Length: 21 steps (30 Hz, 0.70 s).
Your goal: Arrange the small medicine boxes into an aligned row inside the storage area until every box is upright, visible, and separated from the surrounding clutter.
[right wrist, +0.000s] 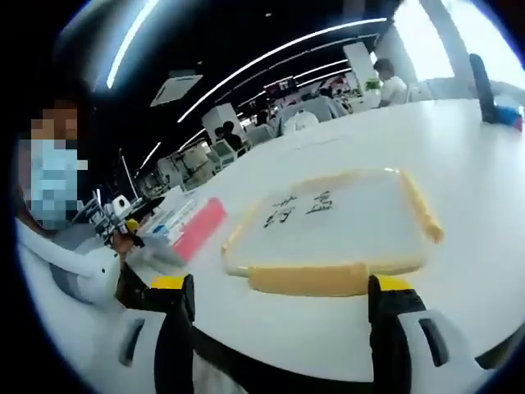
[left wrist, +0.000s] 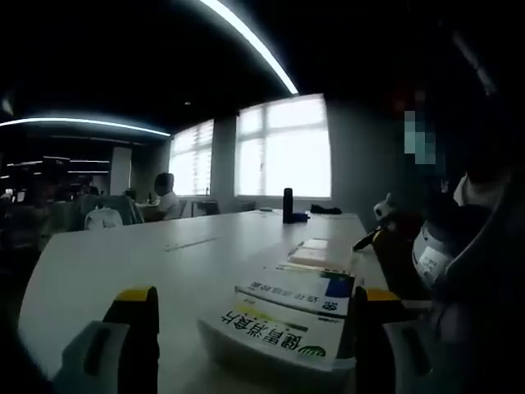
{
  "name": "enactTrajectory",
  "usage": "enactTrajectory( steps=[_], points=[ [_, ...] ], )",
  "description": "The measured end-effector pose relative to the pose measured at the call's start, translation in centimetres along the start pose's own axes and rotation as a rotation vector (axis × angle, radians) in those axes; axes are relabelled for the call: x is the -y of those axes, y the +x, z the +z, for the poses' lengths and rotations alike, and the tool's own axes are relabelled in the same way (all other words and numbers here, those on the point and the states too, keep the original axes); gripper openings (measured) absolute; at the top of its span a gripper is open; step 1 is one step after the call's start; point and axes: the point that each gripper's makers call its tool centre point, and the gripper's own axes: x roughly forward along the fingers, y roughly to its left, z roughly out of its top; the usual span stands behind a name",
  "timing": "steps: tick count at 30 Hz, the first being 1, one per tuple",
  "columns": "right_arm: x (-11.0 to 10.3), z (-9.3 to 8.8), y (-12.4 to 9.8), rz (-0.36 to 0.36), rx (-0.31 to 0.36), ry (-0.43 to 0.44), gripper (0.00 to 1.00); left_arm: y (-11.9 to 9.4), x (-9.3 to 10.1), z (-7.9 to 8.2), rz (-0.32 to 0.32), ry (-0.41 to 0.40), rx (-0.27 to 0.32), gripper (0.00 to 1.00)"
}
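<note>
From the left gripper view I see my left tongs (left wrist: 250,328) spread wide, low over the white worktop (left wrist: 148,263), with a couple of flat medicine boxes (left wrist: 287,316) lying between and just ahead of the jaws — the nearest one white with green print, a second with a blue patch right behind it, neither pinched. Further along lies a smaller pale box (left wrist: 312,253), and a dark bottle (left wrist: 288,205) stands near the far edge by the windows. In the right gripper view my right tongs (right wrist: 279,316) are also spread, holding nothing, and they face the storage area (right wrist: 422,209) — a rectangle on the worktop bordered by a yellowish rim, with dark writing inside it. A pink box (right wrist: 199,230) lies just to its left
</note>
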Motion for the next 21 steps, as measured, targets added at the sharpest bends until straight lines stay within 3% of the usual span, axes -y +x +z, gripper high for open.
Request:
enactTrajectory(
  steps=[1,6,9,11,21],
  points=[
    [0.0,0.1,0.0,0.004,0.001,0.008,0.81,0.0,0.0,0.0,0.001,0.000,0.001,0.99],
    [1.2,1.2,-1.1,0.030,0.038,0.207,0.55,-0.6,-0.3,0.0,0.019,-0.005,0.000,0.99],
    [1.4,2.4,-1.9,0.066,0.092,0.325,0.47,-0.9,-0.4,0.4,0.025,-0.002,0.007,0.99],
    [1.1,2.1,-1.4,0.071,0.086,0.353,0.41,-1.0,-0.5,0.5,0.030,0.003,0.009,0.99],
    [0.4,-0.3,1.2,0.059,-0.023,0.424,0.39,-1.1,-0.8,0.5,0.030,0.005,0.011,0.99]
  ],
)
